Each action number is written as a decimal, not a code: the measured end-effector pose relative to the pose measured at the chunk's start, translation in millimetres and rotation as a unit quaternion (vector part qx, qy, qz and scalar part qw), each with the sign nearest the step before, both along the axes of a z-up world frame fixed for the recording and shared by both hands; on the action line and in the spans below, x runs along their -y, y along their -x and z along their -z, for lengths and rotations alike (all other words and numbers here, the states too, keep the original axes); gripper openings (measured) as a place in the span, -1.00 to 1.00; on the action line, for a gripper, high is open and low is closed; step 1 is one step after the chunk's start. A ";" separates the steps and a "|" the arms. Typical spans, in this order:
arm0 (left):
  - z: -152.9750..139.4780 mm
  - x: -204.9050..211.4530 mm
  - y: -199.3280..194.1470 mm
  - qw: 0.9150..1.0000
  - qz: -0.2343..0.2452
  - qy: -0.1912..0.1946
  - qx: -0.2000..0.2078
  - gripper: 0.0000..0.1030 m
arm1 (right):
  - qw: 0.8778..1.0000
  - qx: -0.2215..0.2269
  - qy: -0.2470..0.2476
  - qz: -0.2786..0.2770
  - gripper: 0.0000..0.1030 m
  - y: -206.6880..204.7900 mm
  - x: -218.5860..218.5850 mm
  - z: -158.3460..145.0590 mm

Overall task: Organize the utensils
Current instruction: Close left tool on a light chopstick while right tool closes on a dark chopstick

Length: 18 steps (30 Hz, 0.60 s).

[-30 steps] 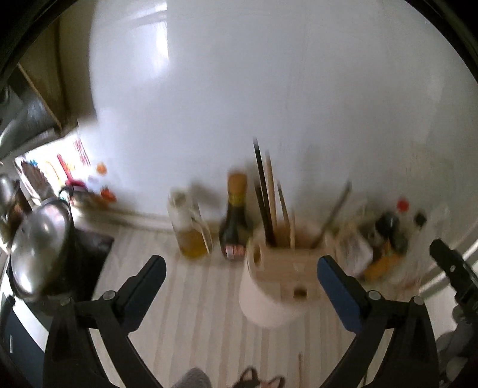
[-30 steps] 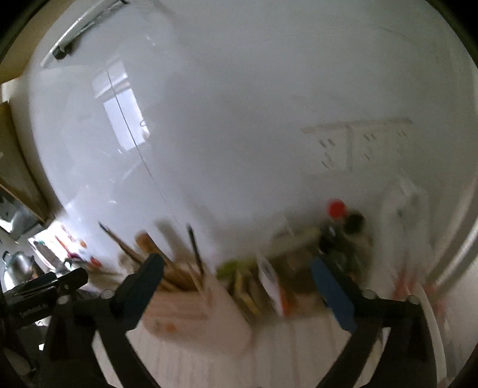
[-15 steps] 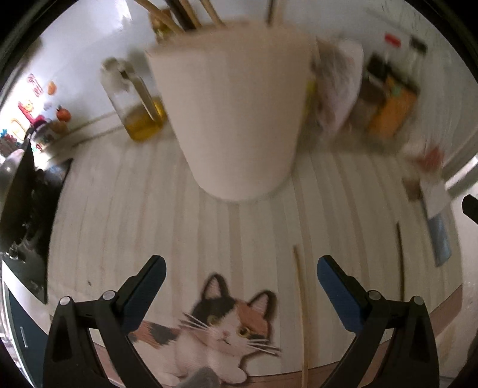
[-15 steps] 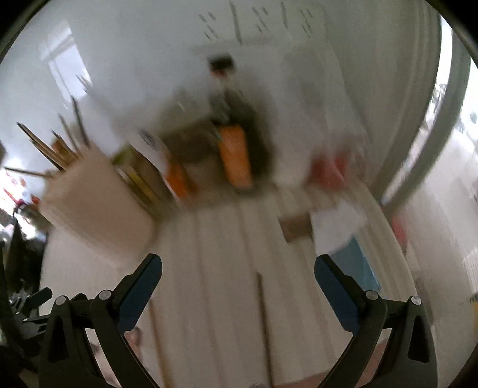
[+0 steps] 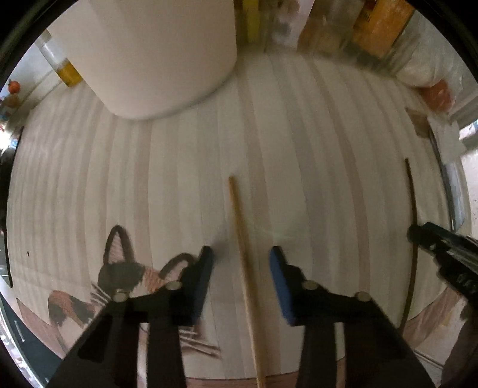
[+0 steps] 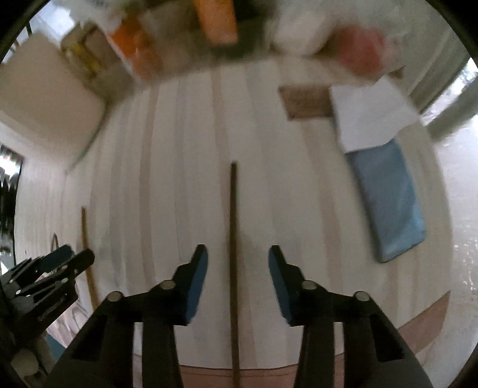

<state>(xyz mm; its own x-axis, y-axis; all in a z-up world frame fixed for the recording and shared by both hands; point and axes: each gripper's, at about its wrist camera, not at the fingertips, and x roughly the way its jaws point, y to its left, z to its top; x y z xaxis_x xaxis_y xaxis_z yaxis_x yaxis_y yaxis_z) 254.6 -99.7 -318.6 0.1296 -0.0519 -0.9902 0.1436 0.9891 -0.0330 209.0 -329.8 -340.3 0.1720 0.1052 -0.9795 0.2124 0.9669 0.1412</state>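
Left wrist view. The white holder cup [image 5: 149, 56] stands at 11 o'clock on the striped mat [image 5: 313, 143], with an oil bottle [image 5: 61, 64] just beside it at 10 o'clock. A cat picture [image 5: 119, 271] is printed on the mat at 8 o'clock. The left gripper [image 5: 241, 262] is spread apart, one finger on each side of the light chopstick [image 5: 243, 256], which lies flat on the mat and runs from 12 to 6 o'clock. The pads do not touch it. The dark chopstick [image 5: 412, 226] lies at 3 o'clock, well apart from the light one. Packets [image 5: 379, 27] stand at 1 o'clock.

Right wrist view. The holder cup sits at 10 o'clock, blurred. The light chopstick lies at 8 o'clock, beside the left gripper. The right gripper [image 6: 238, 259] is also spread apart, straddling the dark chopstick, which lies flat along the 12-to-6 line; its pads are clear of the stick. A brown card [image 6: 304, 103] and white paper [image 6: 370, 110] lie at 1 o'clock. A blue cloth [image 6: 388, 200] lies at 3 o'clock.
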 end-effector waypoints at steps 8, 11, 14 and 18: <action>-2.5 -25.4 -7.8 1.000 -0.026 -0.012 0.005 -0.91 | 0.999 -0.005 -0.018 -0.029 -0.88 -4.8 -33.0 24.9; -3.4 -47.8 -11.1 0.999 -0.038 -0.026 0.006 -0.92 | 0.998 -0.008 -0.048 -0.040 -0.88 -11.5 -57.1 33.3; -5.1 -65.1 -10.7 0.998 -0.049 -0.035 0.007 -0.92 | 0.997 -0.006 -0.057 -0.057 -0.88 -19.9 -83.9 40.0; -5.6 -81.9 -8.0 0.997 -0.066 -0.030 0.007 -0.92 | 0.995 -0.010 -0.058 -0.081 -0.89 -27.4 -111.8 48.4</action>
